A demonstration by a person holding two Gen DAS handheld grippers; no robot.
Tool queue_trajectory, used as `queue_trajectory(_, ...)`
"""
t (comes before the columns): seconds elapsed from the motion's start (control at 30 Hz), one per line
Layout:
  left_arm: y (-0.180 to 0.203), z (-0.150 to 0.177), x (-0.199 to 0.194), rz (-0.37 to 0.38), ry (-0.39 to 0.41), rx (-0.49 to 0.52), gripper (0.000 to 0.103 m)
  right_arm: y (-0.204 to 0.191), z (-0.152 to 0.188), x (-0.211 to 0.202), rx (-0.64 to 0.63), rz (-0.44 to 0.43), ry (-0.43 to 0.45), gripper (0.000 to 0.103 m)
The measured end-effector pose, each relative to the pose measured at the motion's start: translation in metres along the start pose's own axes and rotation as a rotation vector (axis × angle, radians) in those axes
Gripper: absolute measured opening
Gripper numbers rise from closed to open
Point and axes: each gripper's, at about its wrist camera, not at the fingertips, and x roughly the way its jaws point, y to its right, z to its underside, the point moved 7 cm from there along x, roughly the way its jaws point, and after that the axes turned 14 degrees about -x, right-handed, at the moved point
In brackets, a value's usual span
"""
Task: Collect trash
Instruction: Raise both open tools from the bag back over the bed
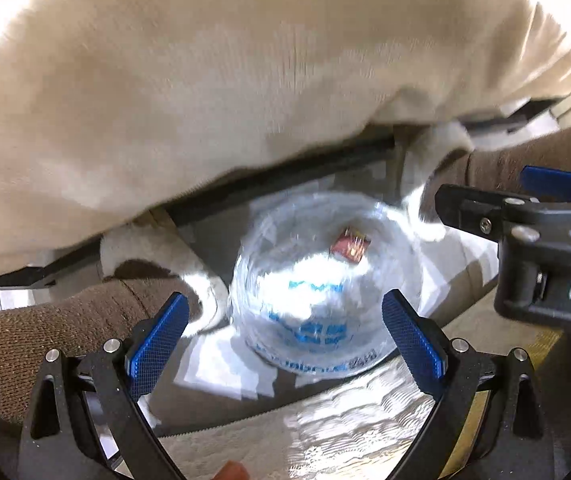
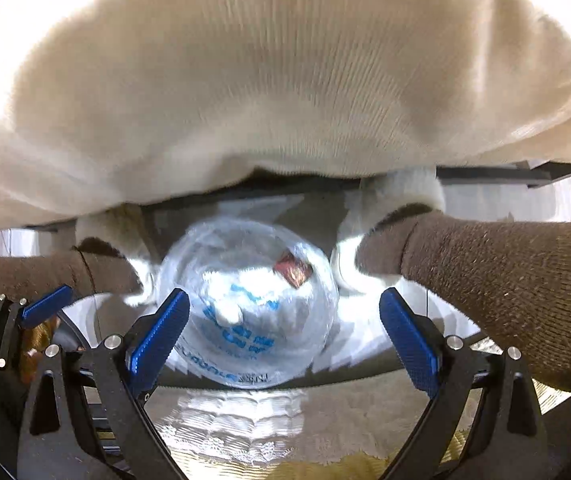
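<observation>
Pointing down over the floor, the left gripper [image 1: 285, 326] has its blue pads spread wide, nothing between them and nothing touched. The right gripper [image 2: 285, 330] is splayed just as wide and also empty. Below both sits a clear trash bag [image 1: 317, 280] with blue print, its mouth open upward, apart from either set of pads. Inside it lies a small red wrapper [image 1: 350, 245], near the far side; the blur makes it hard to say more about it. The person's brown trouser legs [image 2: 485, 280] and white shoes [image 2: 349, 264] flank the bag, and a cream sweater [image 1: 225, 80] hangs over the upper half of both views. The left wrist view catches the right gripper at its right edge; the right wrist view shows one blue pad of the left gripper at far left.
</observation>
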Motion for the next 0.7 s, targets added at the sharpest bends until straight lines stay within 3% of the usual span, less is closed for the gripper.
queue_trajectory(0.33,-0.005,-0.027,-0.052,0.082,0.232,-0.060,0.095,0.004,-0.019,-0.057,-0.013,-0.050,0.285,0.095)
queue_trajectory(0.5,-0.004,-0.041,-0.077,0.079,0.326,-0.040,0.095,0.007,-0.039,-0.089,-0.075,0.033,0.402,0.095)
queue_trajectory(0.7,0.006,-0.064,-0.104,0.120,0.403,-0.001,0.095,0.004,-0.068,-0.121,-0.144,0.044,0.512,0.095)
